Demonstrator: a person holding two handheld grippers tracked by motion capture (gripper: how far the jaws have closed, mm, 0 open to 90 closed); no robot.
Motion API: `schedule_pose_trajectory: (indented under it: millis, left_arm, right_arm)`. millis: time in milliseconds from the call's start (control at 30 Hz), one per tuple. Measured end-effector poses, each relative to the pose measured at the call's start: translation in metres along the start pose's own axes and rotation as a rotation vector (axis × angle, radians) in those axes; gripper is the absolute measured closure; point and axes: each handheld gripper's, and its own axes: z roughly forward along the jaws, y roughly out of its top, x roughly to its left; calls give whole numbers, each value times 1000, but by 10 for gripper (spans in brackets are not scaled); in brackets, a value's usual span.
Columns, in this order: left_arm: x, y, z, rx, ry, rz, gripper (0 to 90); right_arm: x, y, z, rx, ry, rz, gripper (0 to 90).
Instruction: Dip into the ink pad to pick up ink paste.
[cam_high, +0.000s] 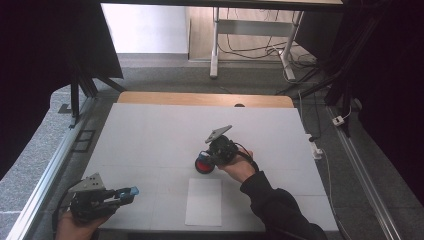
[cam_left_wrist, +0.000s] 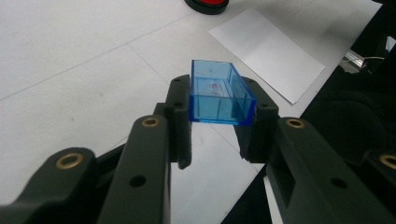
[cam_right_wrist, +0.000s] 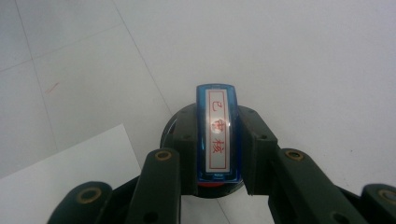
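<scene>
blue rectangular plastic stamp (cam_right_wrist: 218, 133), pinched in my right hand-held gripper (cam_right_wrist: 217, 154) over the round red ink pad (cam_high: 204, 164), could ink unevenly if tilted, while my left hand-held gripper (cam_left_wrist: 219, 126) pinches its clear blue cap (cam_left_wrist: 219, 93) near the worktop's (cam_high: 150, 140) edge.

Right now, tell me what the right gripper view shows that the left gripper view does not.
Right gripper view: the blue stamp clamped between its jaws, its label of red characters facing the camera, above a round black ink pad. Left gripper view: a clear blue cap, hollow side up, held between its jaws. Both views share the white sheet of paper and the white table.
</scene>
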Motion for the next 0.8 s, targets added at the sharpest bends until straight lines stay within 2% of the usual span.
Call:
schedule_pose_trajectory:
  millis: [167,333,467,667,800]
  left_arm:
    - [0,0,0,2,0,0,682]
    - [0,0,0,5,-1,2,682]
    - [0,0,1,7,-2,1,682]
    - [1,0,1,8,-4,0,682]
    - [1,0,1,8,-5,-2,682]
  right_arm:
    - [4,2,1,12,-20,-20,712]
    - [10,4,2,27,-52,-66,713]
    - [12,5,3,30,-57,-66,713]
    - [5,5,3,24,-27,-26,713]
    - [-1,3,3,17,6,24,713]
